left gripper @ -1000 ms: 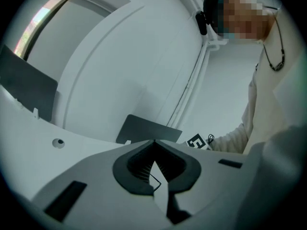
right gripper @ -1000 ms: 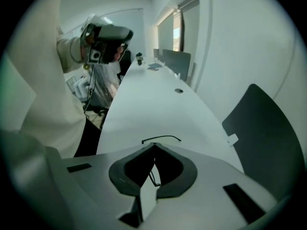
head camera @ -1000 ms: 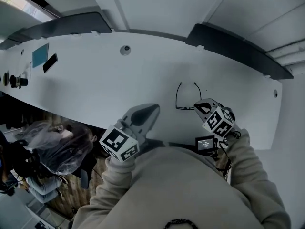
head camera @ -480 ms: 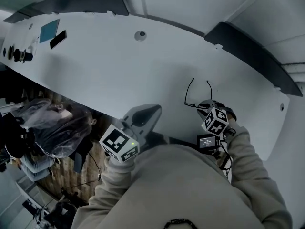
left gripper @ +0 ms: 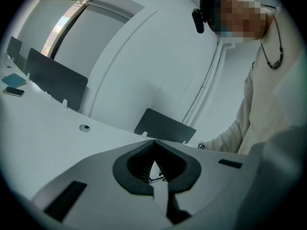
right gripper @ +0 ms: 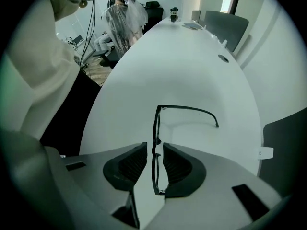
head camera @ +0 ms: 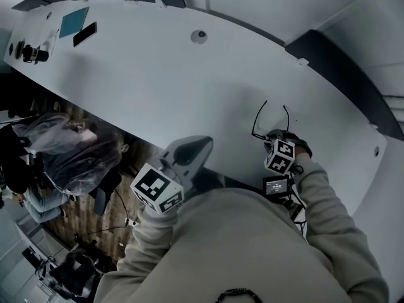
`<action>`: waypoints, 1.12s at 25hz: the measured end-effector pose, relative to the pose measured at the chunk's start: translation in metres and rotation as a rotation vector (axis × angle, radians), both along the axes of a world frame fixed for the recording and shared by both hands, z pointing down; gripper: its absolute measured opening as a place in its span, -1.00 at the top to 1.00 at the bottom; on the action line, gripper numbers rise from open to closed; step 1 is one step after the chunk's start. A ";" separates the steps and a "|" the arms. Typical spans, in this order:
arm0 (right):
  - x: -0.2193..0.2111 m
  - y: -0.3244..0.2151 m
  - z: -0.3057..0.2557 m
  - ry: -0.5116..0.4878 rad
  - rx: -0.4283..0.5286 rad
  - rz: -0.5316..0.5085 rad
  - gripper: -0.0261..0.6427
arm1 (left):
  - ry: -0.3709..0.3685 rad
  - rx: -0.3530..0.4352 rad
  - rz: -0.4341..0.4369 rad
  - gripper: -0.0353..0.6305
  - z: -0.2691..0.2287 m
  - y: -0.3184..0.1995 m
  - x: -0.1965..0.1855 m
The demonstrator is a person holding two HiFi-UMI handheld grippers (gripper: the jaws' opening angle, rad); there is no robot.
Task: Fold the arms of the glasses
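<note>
Black glasses [head camera: 268, 121] lie on the white table [head camera: 158, 87] with both arms spread and pointing away from me. My right gripper [head camera: 273, 136] points straight down over their front. In the right gripper view the front frame [right gripper: 154, 143] runs through the narrow gap between the jaws, with the pads [right gripper: 175, 164] close on either side but not pressing; one arm [right gripper: 189, 109] reaches away to the right. My right gripper [right gripper: 154, 150] is open. My left gripper [head camera: 203, 142] hovers shut and empty at the table's near edge, left of the glasses; its closed tips [left gripper: 154, 143] meet.
A phone [head camera: 84, 34], a teal card [head camera: 74, 21] and a small dark device [head camera: 28, 52] sit at the table's far left end. A round cable hole [head camera: 200, 35] is in the middle. Dark divider panels [head camera: 341, 62] line the far edge. A plastic-covered chair [head camera: 69, 163] stands below.
My right gripper has come down from beside the glasses onto their front, turning to point downward. The left gripper has stayed at the table edge, still shut.
</note>
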State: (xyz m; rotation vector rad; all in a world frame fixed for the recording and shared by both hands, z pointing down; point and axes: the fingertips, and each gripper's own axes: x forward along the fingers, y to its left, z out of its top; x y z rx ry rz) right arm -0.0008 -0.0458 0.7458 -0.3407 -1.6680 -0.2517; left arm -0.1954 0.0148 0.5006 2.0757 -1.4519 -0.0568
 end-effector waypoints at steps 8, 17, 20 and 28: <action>0.000 0.001 0.006 0.017 0.023 0.000 0.68 | -0.008 -0.003 -0.009 0.88 0.002 0.006 0.001; 0.000 -0.002 -0.008 -0.032 0.045 0.035 0.81 | -0.015 0.010 0.011 0.88 -0.001 0.005 0.007; 0.000 -0.005 -0.016 -0.049 0.061 0.051 0.81 | -0.016 0.025 0.027 0.88 -0.003 0.001 0.009; 0.011 -0.018 -0.063 -0.181 0.092 0.170 0.81 | -0.067 0.037 0.135 0.88 -0.013 -0.023 0.037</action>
